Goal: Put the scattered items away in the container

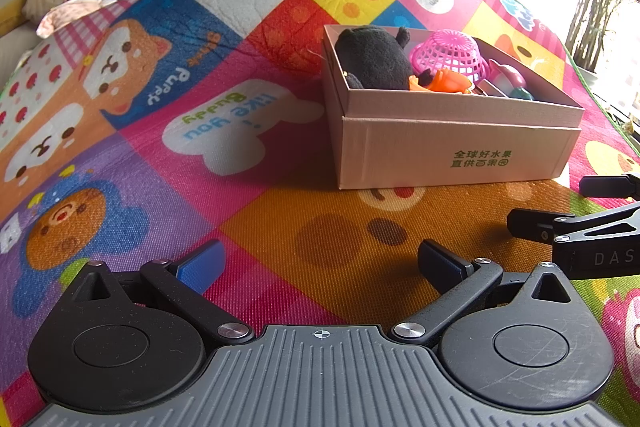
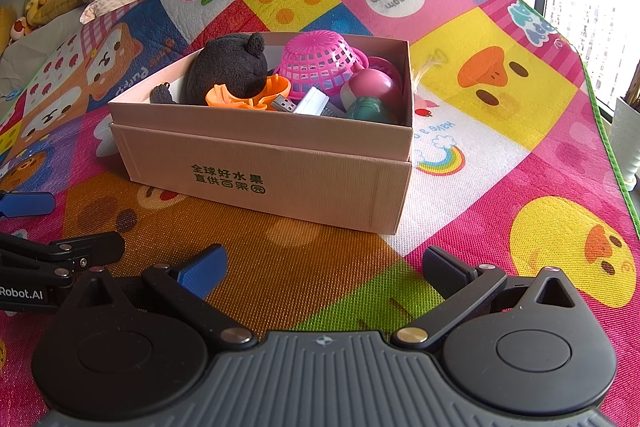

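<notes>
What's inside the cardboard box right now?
The cardboard box holds a dark plush toy, an upturned pink basket, an orange plastic piece, a USB stick and a pink-and-green round toy. Anything beneath these is covered.

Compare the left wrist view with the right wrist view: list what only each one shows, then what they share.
Only the left wrist view shows the blue-bordered bear print on the mat.

Only the right wrist view shows the white USB stick inside the box, the yellow duck print and the rainbow print.

Both show the pink cardboard box holding the black plush toy, pink plastic basket and orange plastic piece, on the colourful play mat, with the open left gripper and right gripper empty.
</notes>
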Tool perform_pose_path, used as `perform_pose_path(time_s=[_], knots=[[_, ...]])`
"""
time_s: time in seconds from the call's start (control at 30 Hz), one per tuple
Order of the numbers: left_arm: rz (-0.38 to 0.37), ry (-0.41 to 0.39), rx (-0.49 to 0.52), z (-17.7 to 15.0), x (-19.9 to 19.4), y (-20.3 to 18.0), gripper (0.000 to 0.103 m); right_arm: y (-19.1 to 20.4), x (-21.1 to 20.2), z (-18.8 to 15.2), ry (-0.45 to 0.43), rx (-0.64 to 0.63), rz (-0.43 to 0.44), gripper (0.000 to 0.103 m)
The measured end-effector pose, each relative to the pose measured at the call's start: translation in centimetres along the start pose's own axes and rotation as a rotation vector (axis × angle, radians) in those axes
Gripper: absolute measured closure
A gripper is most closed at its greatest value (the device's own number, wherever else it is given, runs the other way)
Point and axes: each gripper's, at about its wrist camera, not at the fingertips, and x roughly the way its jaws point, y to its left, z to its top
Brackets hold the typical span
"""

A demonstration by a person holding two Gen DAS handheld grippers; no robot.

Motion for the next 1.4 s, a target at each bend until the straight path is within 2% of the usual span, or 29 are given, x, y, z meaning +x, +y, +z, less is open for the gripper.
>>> perform_pose_path(time_s=[1.2,1.4], knots=[[-0.001,0.0,0.0,0.0,0.03,0.06,0.0,0.01,0.0,-0.01,0.0,0.0,0.0,0.0],[-0.003,0.021,-0.012,0.37,0.15,0.12,0.0,0.01,0.01,-0.01,0.0,0.0,0.0,0.0]])
